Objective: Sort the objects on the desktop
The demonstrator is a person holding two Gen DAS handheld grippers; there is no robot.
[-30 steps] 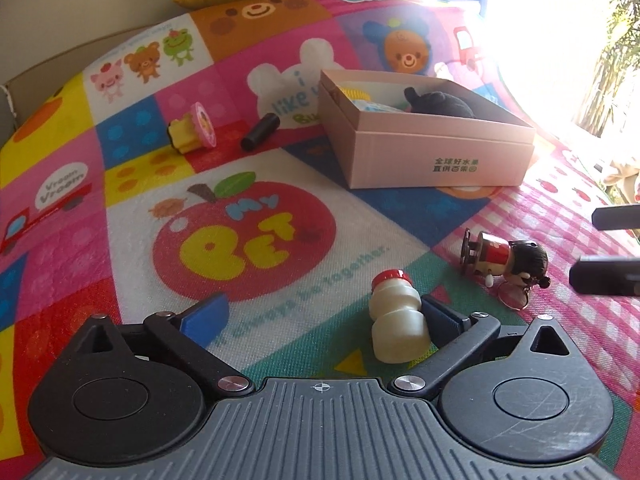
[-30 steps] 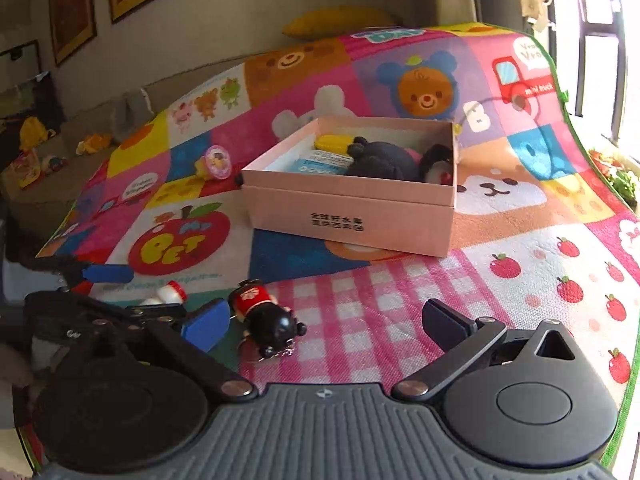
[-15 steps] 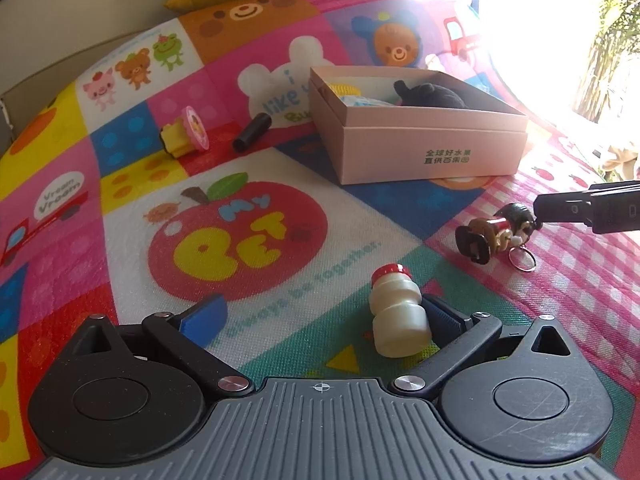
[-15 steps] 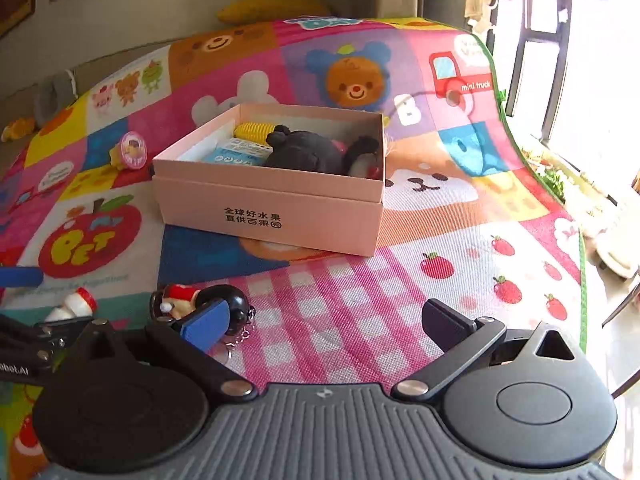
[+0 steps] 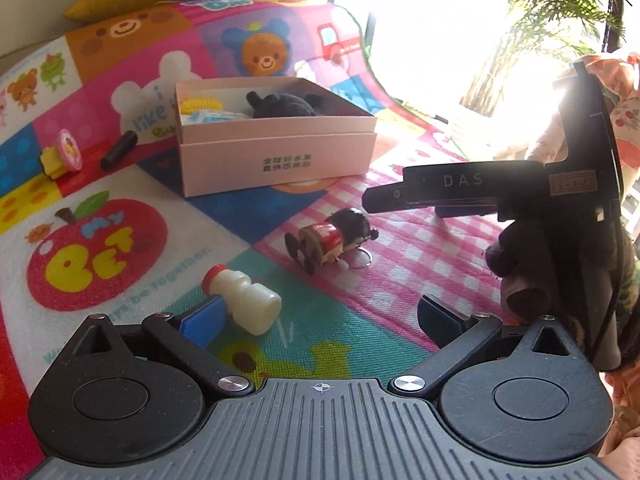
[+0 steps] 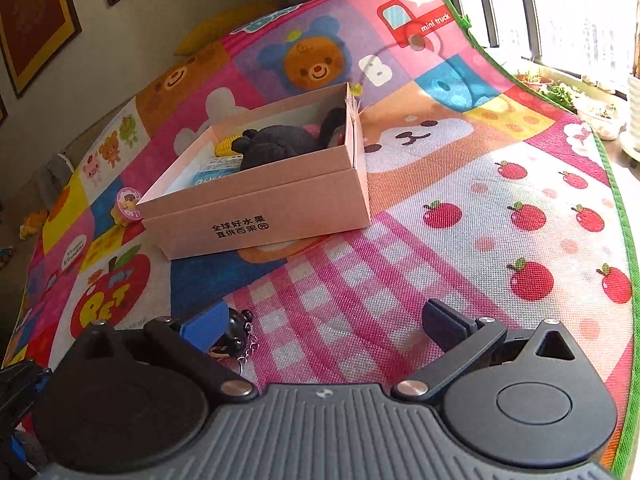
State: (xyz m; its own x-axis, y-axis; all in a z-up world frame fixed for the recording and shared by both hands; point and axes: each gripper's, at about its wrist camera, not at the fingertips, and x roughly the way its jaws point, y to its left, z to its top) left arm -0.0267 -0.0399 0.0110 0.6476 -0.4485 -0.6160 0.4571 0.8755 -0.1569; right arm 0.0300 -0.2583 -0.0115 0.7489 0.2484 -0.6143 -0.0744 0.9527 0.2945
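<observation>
A small white bottle with a red cap lies on its side on the play mat, against the blue left pad of my open left gripper. A doll keychain with black hair and a red body lies on the pink checks just beyond. In the right wrist view the doll keychain sits by the left finger of my open right gripper, not between the jaws. The open pink box behind holds a black plush and other small items.
A yellow and pink stamp toy and a black cylinder lie on the mat left of the box. A hand holds the right gripper's handle at the right. The mat's green edge runs along the window side.
The bottle has tipped onto its side and now lies by the left gripper's left pad instead of its right one. The right gripper swung in closer, and the doll shifted left and toppled.
</observation>
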